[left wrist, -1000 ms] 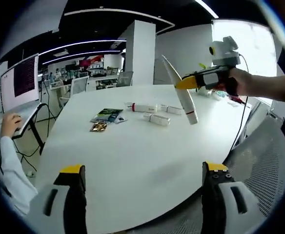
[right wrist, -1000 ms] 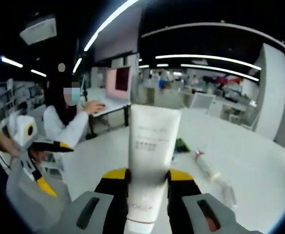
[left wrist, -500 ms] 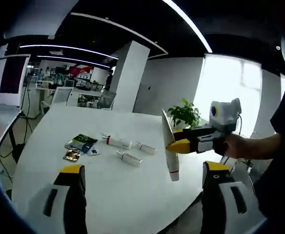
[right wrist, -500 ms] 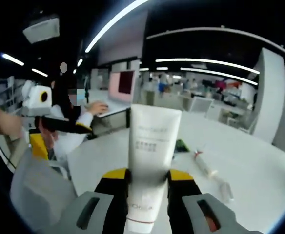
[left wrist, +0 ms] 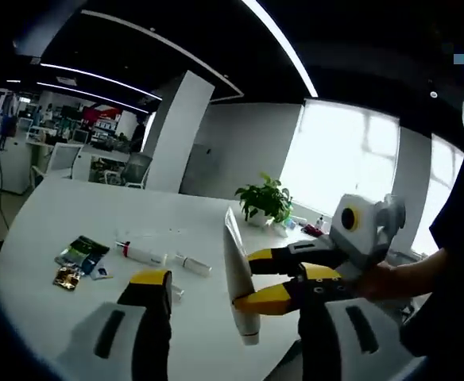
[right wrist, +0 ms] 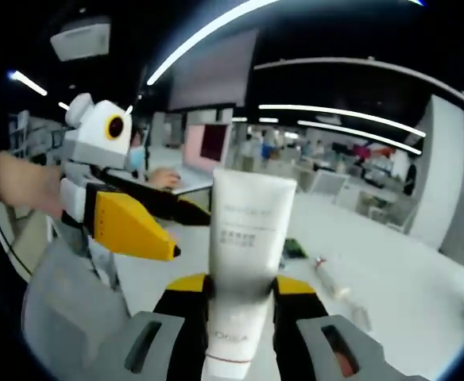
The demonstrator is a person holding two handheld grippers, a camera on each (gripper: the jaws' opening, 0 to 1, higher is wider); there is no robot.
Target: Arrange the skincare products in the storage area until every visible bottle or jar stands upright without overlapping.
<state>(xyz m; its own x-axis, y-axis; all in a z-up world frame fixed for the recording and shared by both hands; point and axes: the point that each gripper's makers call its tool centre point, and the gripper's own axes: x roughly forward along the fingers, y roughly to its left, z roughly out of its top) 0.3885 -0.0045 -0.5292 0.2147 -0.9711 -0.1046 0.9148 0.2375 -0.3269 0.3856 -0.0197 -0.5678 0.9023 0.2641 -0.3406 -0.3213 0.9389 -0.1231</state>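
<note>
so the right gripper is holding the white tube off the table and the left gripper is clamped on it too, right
Not quite. The right gripper does hold the white tube off the table, but the left gripper is not clamped on it: in the left gripper view its jaws stand open with the tube between them, untouched.

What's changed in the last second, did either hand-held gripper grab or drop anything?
Nothing grabbed or dropped. The right hand-held gripper stays shut on the white tube. The two have closed in: the left hand-held gripper, open and empty as before, now has the tube between its jaws. The small tubes and packets on the white table lie unmoved.
</note>
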